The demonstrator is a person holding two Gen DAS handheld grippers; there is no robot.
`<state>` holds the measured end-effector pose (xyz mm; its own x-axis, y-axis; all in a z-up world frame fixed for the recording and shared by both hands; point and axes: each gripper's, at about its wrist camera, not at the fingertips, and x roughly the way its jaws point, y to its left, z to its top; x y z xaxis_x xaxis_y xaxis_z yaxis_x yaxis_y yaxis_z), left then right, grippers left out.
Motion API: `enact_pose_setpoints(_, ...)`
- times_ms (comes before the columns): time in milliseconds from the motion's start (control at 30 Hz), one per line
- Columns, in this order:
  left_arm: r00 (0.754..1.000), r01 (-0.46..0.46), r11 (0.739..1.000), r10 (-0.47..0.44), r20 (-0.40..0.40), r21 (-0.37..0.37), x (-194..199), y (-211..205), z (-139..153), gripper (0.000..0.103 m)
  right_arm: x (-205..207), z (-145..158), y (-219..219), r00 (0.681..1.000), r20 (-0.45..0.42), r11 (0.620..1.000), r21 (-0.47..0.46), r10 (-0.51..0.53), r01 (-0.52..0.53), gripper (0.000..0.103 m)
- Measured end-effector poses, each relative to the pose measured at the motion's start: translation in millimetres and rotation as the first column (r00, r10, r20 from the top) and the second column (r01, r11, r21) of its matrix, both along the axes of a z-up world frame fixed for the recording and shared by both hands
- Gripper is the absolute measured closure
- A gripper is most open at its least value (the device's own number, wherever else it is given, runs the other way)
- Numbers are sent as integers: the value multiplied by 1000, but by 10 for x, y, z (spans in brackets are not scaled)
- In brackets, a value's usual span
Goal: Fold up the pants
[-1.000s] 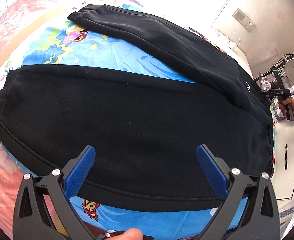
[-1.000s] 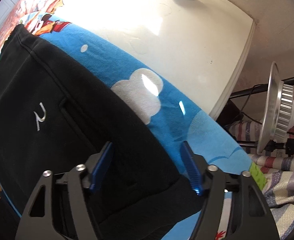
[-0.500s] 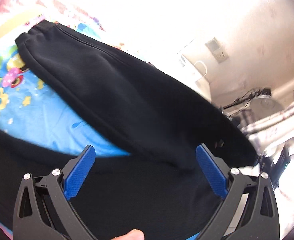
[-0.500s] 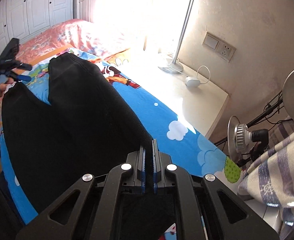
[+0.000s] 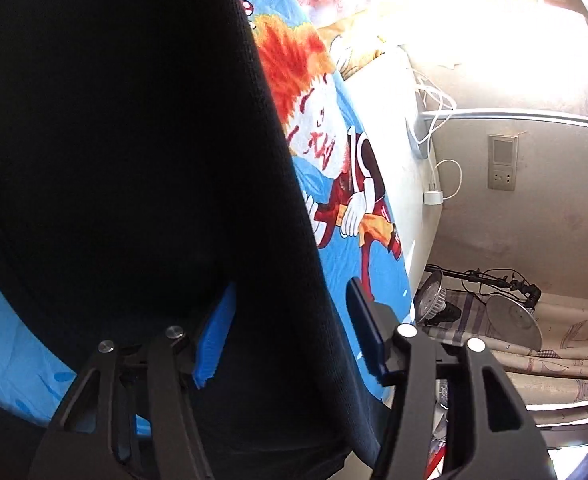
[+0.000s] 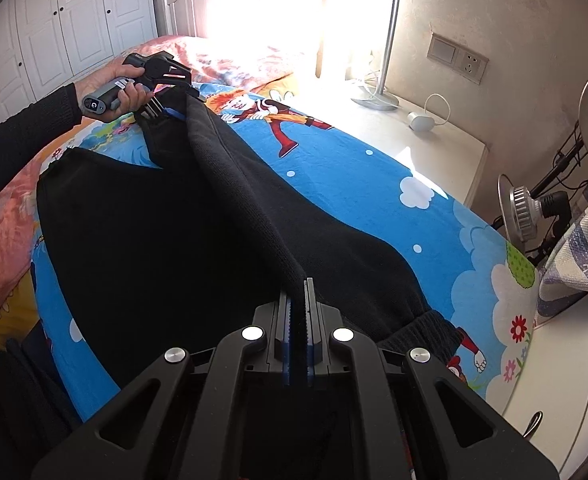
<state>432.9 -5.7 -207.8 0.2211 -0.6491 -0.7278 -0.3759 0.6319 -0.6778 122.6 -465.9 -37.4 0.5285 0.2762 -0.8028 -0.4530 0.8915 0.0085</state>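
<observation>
Black pants (image 6: 166,232) lie spread on a blue cartoon bedsheet (image 6: 353,184). My right gripper (image 6: 297,292) is shut on the pants' waist edge and holds the far leg up in a taut ridge. My left gripper (image 5: 290,320) is open, its blue fingers (image 5: 216,332) either side of the black fabric (image 5: 134,160) at the cuff end of that leg. In the right wrist view the left gripper (image 6: 170,110) sits at the far end of the lifted leg, held in a hand.
A white bedside table (image 6: 433,148) with a lamp base and charger stands beyond the bed's right edge. Photo lights (image 6: 517,208) and a striped cloth (image 6: 577,248) are at the right. Pink bedding (image 6: 10,216) lies at the left.
My right gripper shut on the waist edge and lifted it. My left gripper moved from above the near leg to the far leg's cuff end, and its jaws have narrowed around the fabric.
</observation>
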Motion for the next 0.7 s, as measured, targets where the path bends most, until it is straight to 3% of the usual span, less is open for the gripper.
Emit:
enact_pose_setpoints(33, 1000, 9, 1000, -9, 8, 12, 19, -8, -8, 72, -17, -2, -3, 1000, 1, 1000, -2, 0, 0, 97)
enact_pose_setpoints(67, 999, 20, 1000, -20, 33, 6, 8, -11, 34, 91, -39, -3, -14, 1000, 2, 1000, -6, -1, 1, 97)
enact_pose_setpoints(167, 988, 2, 1000, 0, 154, -13, -333, 112, 387, 94, -173, 26, -111, 1000, 17, 1000, -14, -24, 24, 97)
enact_pose_setpoints(300, 944, -9, 997, 34, 328, -75, -1459, 420, 816, 94, -486, -21, -333, 996, 13, 996, 15, -85, 85, 97)
enact_pose_setpoints(433, 939, -23, 993, 62, 338, -119, -2664, 576, 571, 95, -791, -353, -407, 988, -70, 988, 57, -141, 145, 96)
enact_pose_setpoints(567, 956, -32, 995, 58, 289, -96, -3197, 503, 77, 95, -1000, -759, -470, 957, -190, 965, 102, -220, 242, 91)
enact_pose_setpoints(667, 955, -31, 998, 47, 294, -60, -3243, 480, -29, 96, -1205, -767, -540, 941, -184, 933, 173, -285, 316, 75)
enact_pose_setpoints(700, 953, -29, 998, 43, 299, -50, -3232, 470, -25, 96, -1275, -733, -587, 934, -183, 914, 214, -308, 344, 59)
